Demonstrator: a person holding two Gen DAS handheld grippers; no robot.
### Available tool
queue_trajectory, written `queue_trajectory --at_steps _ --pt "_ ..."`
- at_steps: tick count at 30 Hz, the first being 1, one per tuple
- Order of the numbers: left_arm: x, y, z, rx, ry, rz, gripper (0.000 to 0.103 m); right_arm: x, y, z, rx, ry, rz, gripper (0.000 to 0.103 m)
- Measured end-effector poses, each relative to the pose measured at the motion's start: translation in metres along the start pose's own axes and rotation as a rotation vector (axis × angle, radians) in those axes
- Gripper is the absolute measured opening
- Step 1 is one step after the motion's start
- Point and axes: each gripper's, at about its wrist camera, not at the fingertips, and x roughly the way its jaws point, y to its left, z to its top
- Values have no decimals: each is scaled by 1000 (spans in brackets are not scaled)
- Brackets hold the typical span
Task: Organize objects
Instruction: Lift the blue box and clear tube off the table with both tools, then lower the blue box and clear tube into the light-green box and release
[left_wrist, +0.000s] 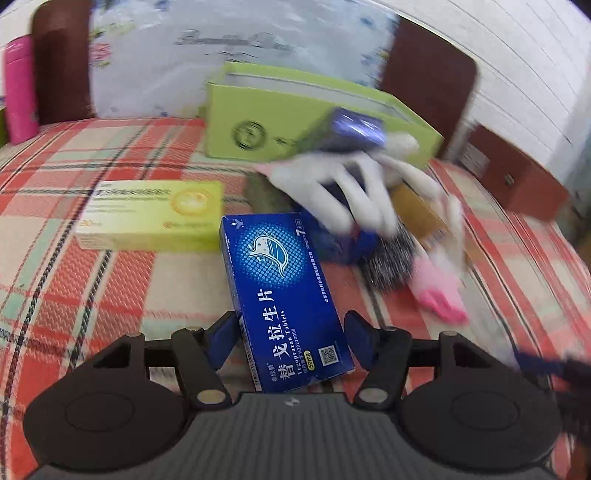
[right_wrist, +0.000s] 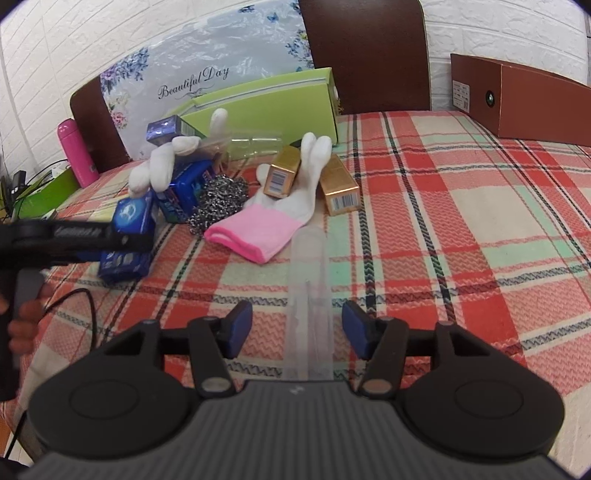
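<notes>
Left gripper (left_wrist: 290, 338) straddles the blue tablet box (left_wrist: 286, 299) on the plaid worktop (left_wrist: 110, 288); fingers wide, right pad clear, left contact unclear. Right gripper (right_wrist: 297, 328) fingers apart around a clear tube (right_wrist: 309, 295), not touching. Pick-up step; next: close on box, carry to green box (left_wrist: 280, 122).

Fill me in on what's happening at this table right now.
A person is sorting clutter on a plaid-covered table with a handheld claw in each hand. The left claw straddles a blue tablet box; whether its pads touch is unclear. The right claw is open around a clear plastic tube lying on the cloth, untouched. Behind sit white gloves, gold boxes, a steel scourer and a green box.
</notes>
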Motion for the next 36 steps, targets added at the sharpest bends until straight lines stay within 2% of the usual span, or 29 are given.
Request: queue_trajectory --at_steps 3,8,10,13,15,21,23,24,25,29,33,36 --pt "-12 -7 -14 52 35 -41 66 1 -1 1 -5 -8 1 53" --pt "-5 -18 -14 46 22 20 75 3 3 1 -29 -7 -14 53" --pt "2 -25 -11 72 19 49 75 2 6 1 -47 -10 -22 53" --pt "2 -30 -10 101 20 3 64 2 6 -1 -58 -6 -43 53" --pt "1 -31 -12 106 18 -3 64 3 6 -2 -72 -4 -59 51" --pt "7 -43 -17 164 6 43 71 10 14 -3 -128 -15 -91 49" --pt "8 -45 -18 175 4 31 68 10 18 -4 -145 -22 -78 32" --pt "7 -46 -18 179 1 25 64 10 18 -4 -145 -21 -71 30" --pt "7 -46 -18 180 -2 19 59 10 18 -4 -146 -22 -69 30" --pt "2 -41 -17 138 -1 -21 59 8 12 -2 -107 -29 -50 27" --pt "-10 -37 -13 100 -1 -103 59 -3 -4 4 28 -27 60 27" --pt "-26 -36 -6 92 -30 -166 59 -14 -13 11 87 -48 107 26"
